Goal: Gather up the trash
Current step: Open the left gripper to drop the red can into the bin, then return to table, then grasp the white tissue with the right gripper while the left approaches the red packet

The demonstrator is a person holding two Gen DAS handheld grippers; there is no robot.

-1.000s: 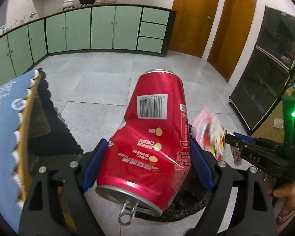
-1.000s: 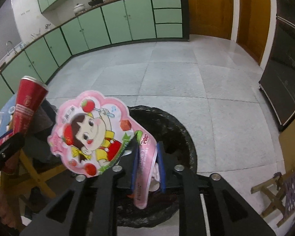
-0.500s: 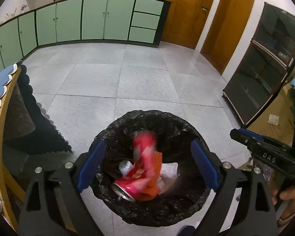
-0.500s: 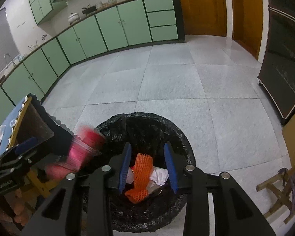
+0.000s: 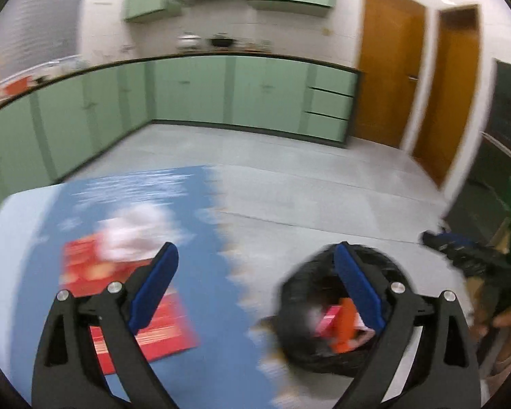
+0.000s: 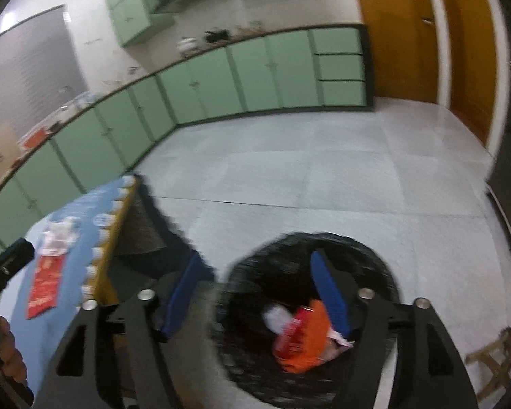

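Observation:
A black-lined trash bin [image 6: 374,259] stands on the floor beside the table; it also shows in the left wrist view [image 5: 289,334]. Inside lie the red can [image 6: 291,332], an orange net [image 6: 311,347] and white scraps. My left gripper [image 5: 255,293] is open and empty, over the table edge. My right gripper [image 6: 255,293] is open and empty above the bin. On the blue tablecloth [image 5: 34,225] lie a red wrapper [image 5: 160,327] and crumpled white paper [image 5: 133,228]; both also show in the right wrist view, wrapper [image 6: 46,286], paper [image 6: 59,237].
Green cabinets [image 5: 221,88] line the far wall, wooden doors [image 5: 388,78] at the right. A dark glass cabinet [image 6: 507,184] stands at the right. A small wooden stool [image 6: 490,358] is by the bin. Both views are blurred by motion.
Both grippers let go of their trash: the can and the pink packet dropped into the bin. Both grippers have since swung up and left toward the table, and the right has opened wider.

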